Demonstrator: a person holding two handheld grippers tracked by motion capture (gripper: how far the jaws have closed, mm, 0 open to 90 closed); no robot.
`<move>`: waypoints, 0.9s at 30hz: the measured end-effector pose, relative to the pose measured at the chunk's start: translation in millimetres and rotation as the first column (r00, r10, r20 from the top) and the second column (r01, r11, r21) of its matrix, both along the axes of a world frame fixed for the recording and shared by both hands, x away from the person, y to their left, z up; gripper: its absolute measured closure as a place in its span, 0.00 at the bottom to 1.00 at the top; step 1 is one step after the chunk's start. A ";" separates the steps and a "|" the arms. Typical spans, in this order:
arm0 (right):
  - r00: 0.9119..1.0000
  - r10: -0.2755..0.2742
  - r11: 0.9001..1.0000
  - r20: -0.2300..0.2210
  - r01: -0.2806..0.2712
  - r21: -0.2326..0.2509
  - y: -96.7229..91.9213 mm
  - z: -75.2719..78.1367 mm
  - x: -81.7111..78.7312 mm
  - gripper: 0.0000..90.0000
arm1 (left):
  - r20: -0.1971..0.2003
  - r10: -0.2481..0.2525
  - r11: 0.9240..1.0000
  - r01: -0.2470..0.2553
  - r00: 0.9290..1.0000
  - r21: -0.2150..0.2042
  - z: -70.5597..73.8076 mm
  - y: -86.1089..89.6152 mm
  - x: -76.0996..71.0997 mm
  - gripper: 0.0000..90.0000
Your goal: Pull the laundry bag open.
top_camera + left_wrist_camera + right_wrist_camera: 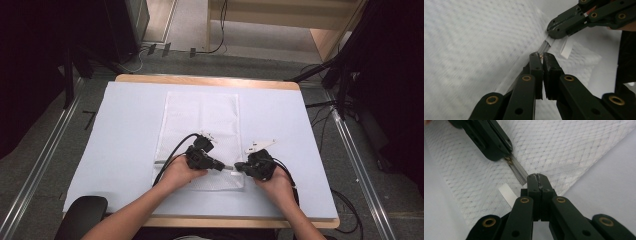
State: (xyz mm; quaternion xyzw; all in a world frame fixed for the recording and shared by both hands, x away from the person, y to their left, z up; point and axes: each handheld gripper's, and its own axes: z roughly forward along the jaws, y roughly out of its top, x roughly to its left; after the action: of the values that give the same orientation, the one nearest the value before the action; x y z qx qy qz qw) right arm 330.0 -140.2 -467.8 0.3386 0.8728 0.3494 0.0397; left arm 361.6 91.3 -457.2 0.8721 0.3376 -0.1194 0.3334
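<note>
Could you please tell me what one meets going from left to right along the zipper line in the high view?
Left hand-held gripper → short stretch of zipper on the white mesh bag → right hand-held gripper.

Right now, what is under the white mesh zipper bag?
The white mesh zipper bag lies flat on the pale blue table cover, which shows all around it. The weave is too dense to tell whether anything lies inside or beneath the bag.

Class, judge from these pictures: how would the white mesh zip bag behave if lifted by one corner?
The mesh bag lies flat and thin, so it would probably droop limply. Its open weave suggests it is light. The zipper edge likely stays somewhat stiffer.
</note>
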 end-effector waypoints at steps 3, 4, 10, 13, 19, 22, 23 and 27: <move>1.000 0.004 1.000 0.001 -0.004 0.006 -0.6 -0.5 0.6 1.00 | -0.010 0.019 1.000 -0.019 1.000 0.004 4.0 16.2 0.5 0.98; 1.000 0.007 1.000 -0.001 -0.007 0.007 -1.1 -0.6 0.9 1.00 | -0.013 0.018 1.000 -0.018 1.000 0.010 5.2 21.8 0.7 0.98; 1.000 0.025 0.999 0.005 -0.025 0.022 -3.3 -1.9 1.7 1.00 | -0.012 0.061 0.998 -0.061 0.998 0.007 12.8 53.5 -3.0 0.98; 0.999 0.032 0.999 0.003 -0.032 0.027 -4.1 -2.2 2.3 1.00 | 0.000 0.079 0.997 -0.079 0.997 0.021 16.0 69.4 -5.8 0.98; 0.999 0.045 0.998 0.003 -0.045 0.044 -7.3 -3.5 3.8 1.00 | 0.010 0.136 0.990 -0.136 0.991 0.034 19.5 106.7 -10.1 0.98; 0.999 0.051 0.998 0.002 -0.051 0.041 -7.4 -3.3 4.6 1.00 | 0.008 0.170 0.985 -0.170 0.985 0.028 20.7 124.5 -12.4 0.98; 0.999 0.053 0.998 0.002 -0.053 0.043 -7.5 -3.5 4.7 1.00 | 0.016 0.173 0.984 -0.174 0.985 0.032 21.3 129.9 -13.1 0.98; 0.998 0.061 0.997 0.001 -0.061 0.047 -8.7 -3.8 5.5 1.00 | 0.012 0.205 0.978 -0.205 0.979 0.028 22.7 149.8 -16.4 0.98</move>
State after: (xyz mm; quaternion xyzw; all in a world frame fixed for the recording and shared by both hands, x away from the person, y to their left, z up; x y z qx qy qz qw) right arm 335.5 -148.9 -471.6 0.3129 0.8742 0.3708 0.0207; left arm 345.2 241.1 -434.5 0.8381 0.4258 -0.0755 0.3326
